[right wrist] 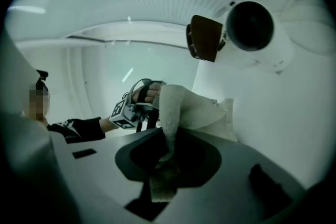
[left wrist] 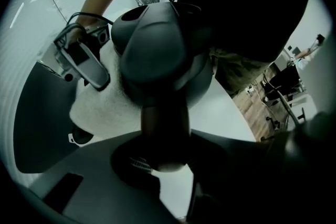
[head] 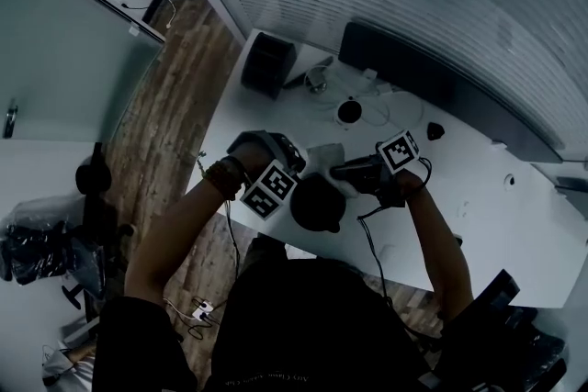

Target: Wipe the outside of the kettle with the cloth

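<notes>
1. Sitting on the near edge of the white table point(head: 478, 225) is the dark kettle point(head: 317, 205).
2. At the kettle's 10 o'clock, the left gripper point(head: 296, 181) has its jaws closed tight on the kettle's handle point(left wrist: 163, 128).
3. At the kettle's 1 o'clock, the right gripper point(head: 338, 172) pinches the white cloth point(right wrist: 178, 113) in closed jaws. The cloth lies against the kettle's far side.
4. Far back at 12 o'clock is a small round black thing point(head: 349, 112).

The head view looks steeply down on the kettle point(head: 317, 202) from above. The left gripper view sits hard against the kettle, facing across it. The right gripper view faces back from beyond it. Both share the cloth point(left wrist: 100, 107).
</notes>
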Demonstrator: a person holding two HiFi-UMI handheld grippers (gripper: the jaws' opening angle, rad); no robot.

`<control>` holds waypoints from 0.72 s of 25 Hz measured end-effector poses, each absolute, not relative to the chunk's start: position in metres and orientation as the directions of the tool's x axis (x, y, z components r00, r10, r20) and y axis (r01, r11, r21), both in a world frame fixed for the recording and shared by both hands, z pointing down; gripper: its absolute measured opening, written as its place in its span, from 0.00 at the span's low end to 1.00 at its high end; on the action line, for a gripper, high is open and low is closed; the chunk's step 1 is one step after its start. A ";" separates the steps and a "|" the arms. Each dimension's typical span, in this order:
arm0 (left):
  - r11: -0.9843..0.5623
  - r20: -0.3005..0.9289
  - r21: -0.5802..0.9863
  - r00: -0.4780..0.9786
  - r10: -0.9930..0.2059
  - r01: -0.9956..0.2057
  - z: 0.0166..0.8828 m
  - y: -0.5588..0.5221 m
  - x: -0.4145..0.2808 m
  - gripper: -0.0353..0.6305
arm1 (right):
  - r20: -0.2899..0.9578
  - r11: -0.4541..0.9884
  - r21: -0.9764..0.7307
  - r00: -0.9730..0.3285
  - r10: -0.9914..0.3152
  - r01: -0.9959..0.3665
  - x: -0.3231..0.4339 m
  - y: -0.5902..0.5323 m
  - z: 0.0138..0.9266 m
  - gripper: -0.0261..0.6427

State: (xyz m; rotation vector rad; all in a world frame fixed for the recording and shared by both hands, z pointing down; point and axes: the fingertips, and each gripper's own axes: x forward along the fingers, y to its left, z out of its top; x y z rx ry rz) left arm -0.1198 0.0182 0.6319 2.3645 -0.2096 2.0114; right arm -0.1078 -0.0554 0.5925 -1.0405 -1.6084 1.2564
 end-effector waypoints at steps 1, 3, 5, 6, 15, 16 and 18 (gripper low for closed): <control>-0.991 0.984 -0.066 0.154 -0.084 -0.119 0.632 0.017 -0.120 0.24 | 0.105 0.142 -0.986 -0.347 0.932 0.084 -0.107 -0.059 0.603 0.13; -0.991 0.984 -0.074 0.151 -0.091 -0.113 0.632 0.013 -0.120 0.24 | 0.129 0.141 -0.990 -0.391 0.911 0.003 -0.101 -0.064 0.630 0.13; -0.991 0.984 -0.089 0.143 -0.103 -0.104 0.632 0.009 -0.120 0.24 | 0.159 0.143 -0.987 -0.421 0.893 -0.069 -0.092 -0.065 0.651 0.13; -0.990 0.984 -0.098 0.138 -0.111 -0.101 0.632 0.007 -0.120 0.24 | 0.163 0.139 -0.987 -0.436 0.885 -0.085 -0.089 -0.067 0.655 0.13; -0.979 0.977 -0.149 0.131 -0.167 -0.140 0.633 -0.004 -0.123 0.24 | 0.020 0.110 -0.968 -0.365 0.931 0.227 -0.126 -0.058 0.533 0.13; -0.979 0.977 -0.148 0.130 -0.167 -0.141 0.633 -0.005 -0.123 0.24 | 0.040 0.116 -0.965 -0.306 0.951 0.234 -0.125 -0.046 0.533 0.13; -0.979 0.979 -0.143 0.128 -0.161 -0.143 0.633 -0.005 -0.124 0.24 | 0.115 0.161 -0.960 -0.201 0.973 0.228 -0.120 -0.028 0.548 0.13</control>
